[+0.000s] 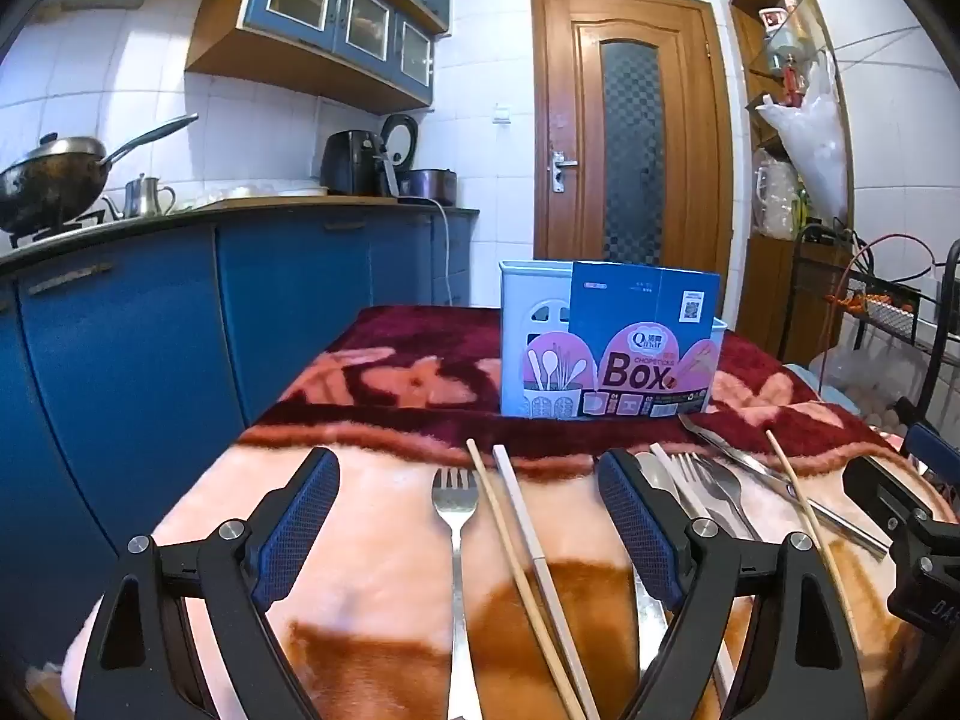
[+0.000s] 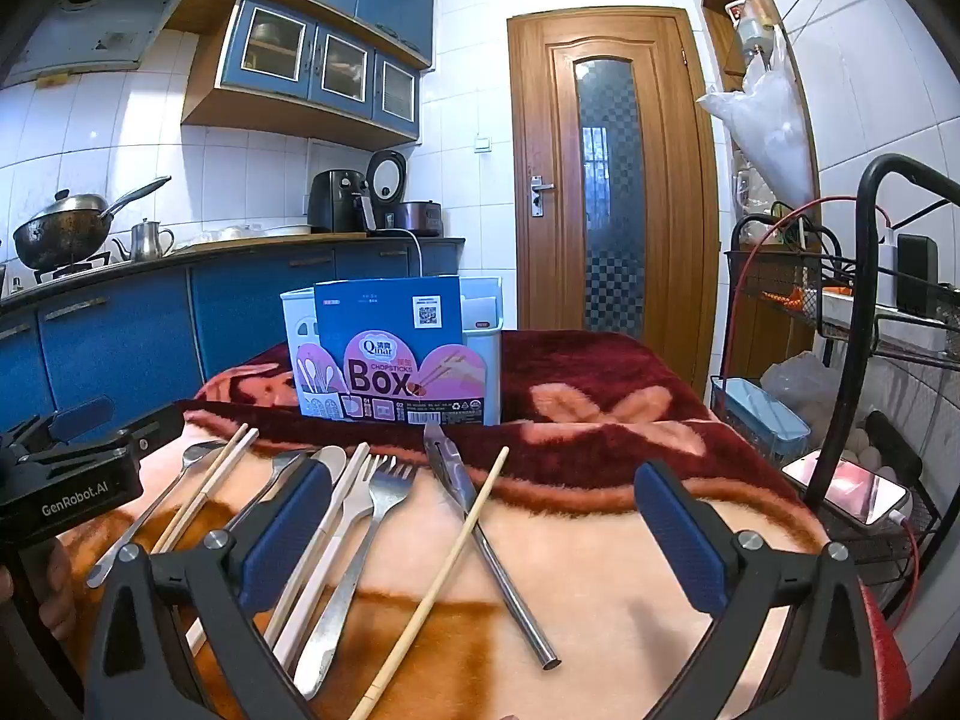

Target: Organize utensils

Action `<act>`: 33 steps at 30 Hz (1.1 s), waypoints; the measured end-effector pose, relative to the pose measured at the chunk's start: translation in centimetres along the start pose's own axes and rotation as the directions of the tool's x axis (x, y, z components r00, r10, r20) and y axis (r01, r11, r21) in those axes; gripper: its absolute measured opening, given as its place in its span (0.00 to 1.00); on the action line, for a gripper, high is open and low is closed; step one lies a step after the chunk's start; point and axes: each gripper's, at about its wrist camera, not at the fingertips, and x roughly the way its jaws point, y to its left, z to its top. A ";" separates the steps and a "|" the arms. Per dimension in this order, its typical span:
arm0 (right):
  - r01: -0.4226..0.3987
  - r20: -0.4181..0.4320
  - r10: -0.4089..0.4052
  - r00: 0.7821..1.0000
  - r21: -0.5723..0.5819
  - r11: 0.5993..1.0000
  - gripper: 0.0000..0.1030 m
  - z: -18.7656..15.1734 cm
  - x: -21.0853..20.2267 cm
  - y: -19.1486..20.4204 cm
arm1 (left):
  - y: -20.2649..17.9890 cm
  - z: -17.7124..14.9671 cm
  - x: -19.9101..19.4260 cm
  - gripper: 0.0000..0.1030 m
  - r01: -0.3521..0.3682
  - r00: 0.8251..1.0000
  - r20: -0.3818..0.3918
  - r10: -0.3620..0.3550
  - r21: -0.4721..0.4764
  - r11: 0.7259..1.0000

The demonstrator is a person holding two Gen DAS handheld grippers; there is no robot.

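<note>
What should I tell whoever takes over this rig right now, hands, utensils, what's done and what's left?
Left gripper: open, empty, low over the blanket, straddling a fork and two chopsticks.
Right gripper: open, empty, over the other group: another fork, a white chopstick, metal tongs and a wooden chopstick crossing them.
Spoons lie between the two groups.
The holder, still in its printed sleeve, stands upright at the back of the blanket.
Done: nothing visible; every utensil in view lies on the blanket.
Left: pick up each piece and stand it in the holder.
</note>
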 end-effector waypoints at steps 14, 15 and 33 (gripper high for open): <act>0.000 0.000 0.000 1.000 0.000 1.000 1.00 0.0 0.0 0.0 | 0.0 0.0 0.0 0.86 -0.002 1.000 0.004 0.002 -0.003 1.000; -0.001 0.000 0.001 1.000 0.000 1.000 1.00 0.0 0.0 0.0 | 0.0 -0.1 -0.3 0.86 -0.001 1.000 0.005 0.001 -0.003 1.000; 0.000 0.000 0.000 1.000 -0.001 1.000 1.00 0.0 0.0 0.0 | 0.1 -0.1 -0.3 0.86 0.000 1.000 0.008 0.000 -0.004 1.000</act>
